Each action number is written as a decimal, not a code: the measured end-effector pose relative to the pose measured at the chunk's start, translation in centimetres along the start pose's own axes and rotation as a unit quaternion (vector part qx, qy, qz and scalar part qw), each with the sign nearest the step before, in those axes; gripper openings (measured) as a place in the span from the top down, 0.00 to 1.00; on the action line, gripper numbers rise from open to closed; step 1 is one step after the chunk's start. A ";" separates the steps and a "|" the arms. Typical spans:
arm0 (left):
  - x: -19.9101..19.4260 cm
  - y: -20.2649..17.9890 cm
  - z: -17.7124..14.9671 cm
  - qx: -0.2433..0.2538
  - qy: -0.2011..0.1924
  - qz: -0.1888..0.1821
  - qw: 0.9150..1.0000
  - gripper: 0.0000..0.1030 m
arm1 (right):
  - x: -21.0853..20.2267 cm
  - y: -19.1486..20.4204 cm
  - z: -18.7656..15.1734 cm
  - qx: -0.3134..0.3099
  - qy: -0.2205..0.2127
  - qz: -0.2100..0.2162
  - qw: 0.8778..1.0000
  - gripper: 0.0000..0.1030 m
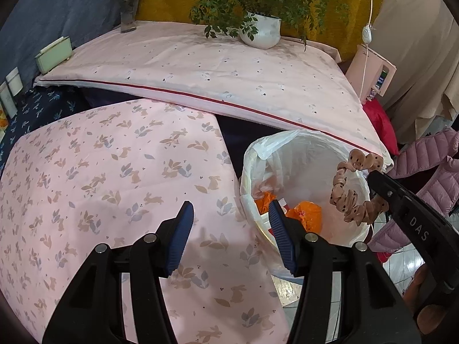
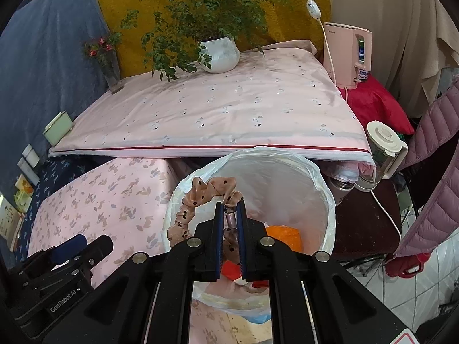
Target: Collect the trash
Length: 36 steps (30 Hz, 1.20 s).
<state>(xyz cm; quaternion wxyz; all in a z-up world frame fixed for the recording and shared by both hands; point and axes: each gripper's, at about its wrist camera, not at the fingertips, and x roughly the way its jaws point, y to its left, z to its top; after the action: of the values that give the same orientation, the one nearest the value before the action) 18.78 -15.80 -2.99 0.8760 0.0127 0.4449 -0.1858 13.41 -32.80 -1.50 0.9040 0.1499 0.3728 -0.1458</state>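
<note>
Holding a frilled, polka-dotted fabric band [image 2: 198, 200] over the lined trash bin [image 2: 324, 189], the right gripper [image 2: 229, 209] has its jaws nearly closed, with one section of the band pinched between the blue pads. In the right wrist view the free loop of the band curls away toward 10 o'clock from the fingertips and hangs above the bin opening. In the left wrist view the same band [image 1: 352, 189] appears at 3 o'clock, suspended across the far side of the bin rim [image 1: 249, 154].

The bin stands off the edge of the pink rabbit-print cloth [image 1: 100, 172], at about 2 o'clock from the left gripper [image 1: 229, 215]. Orange wrapping [image 1: 307, 215] and other scraps already lie at the bottom of the liner.

The left gripper is spread wide and holds nothing. It hovers above the cloth, with its right finger overlapping the near bin rim in the picture.

Step in hand, by judgement: deposit of the collected item. Transport appears complete, since the band hangs over the opening.

Next move calls for:
1. Opening the right jaws fully so that the band drops clear.
2. Checking that the ruffled fabric does not snag on the ribbed pads or drape over the liner edge.
3. Keeping the left gripper clear of the drop path.
</note>
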 end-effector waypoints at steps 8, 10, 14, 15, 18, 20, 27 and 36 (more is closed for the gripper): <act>-0.1 1.2 -0.6 -0.011 0.003 0.008 1.000 0.50 | 0.0 1.3 0.0 -0.017 0.000 0.000 1.000 0.83; -0.3 1.5 -0.9 -0.014 0.003 0.009 1.000 0.50 | -0.2 1.4 0.0 -0.018 0.000 0.002 1.000 0.83; -0.5 2.0 -1.3 -0.018 0.004 0.012 1.000 0.50 | -0.6 1.7 0.1 -0.024 -0.001 0.003 1.000 0.82; -0.6 2.1 -1.4 -0.019 0.004 0.013 1.000 0.49 | -0.7 1.8 0.1 -0.025 -0.001 0.004 1.000 0.81; -1.0 2.4 -1.7 -0.021 0.003 0.017 1.000 0.49 | -1.3 2.2 -0.1 -0.031 -0.004 0.003 0.999 0.75; -1.3 2.6 -1.9 -0.021 0.001 0.020 1.000 0.46 | -1.7 2.5 -0.3 -0.037 -0.007 0.001 0.999 0.72; -2.6 3.0 -2.7 -0.020 -0.006 0.027 0.999 0.44 | -3.0 2.9 -1.3 -0.042 -0.010 0.000 0.999 0.66; -4.6 3.3 -3.8 -0.010 -0.022 0.040 0.999 0.38 | -4.2 3.3 -3.4 -0.057 -0.002 -0.008 0.998 0.60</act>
<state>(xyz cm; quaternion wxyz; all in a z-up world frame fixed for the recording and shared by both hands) 14.49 -10.61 -2.18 0.8921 0.0178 0.4269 -0.1468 9.68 -27.83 -0.28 0.9107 0.0952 0.3798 -0.1317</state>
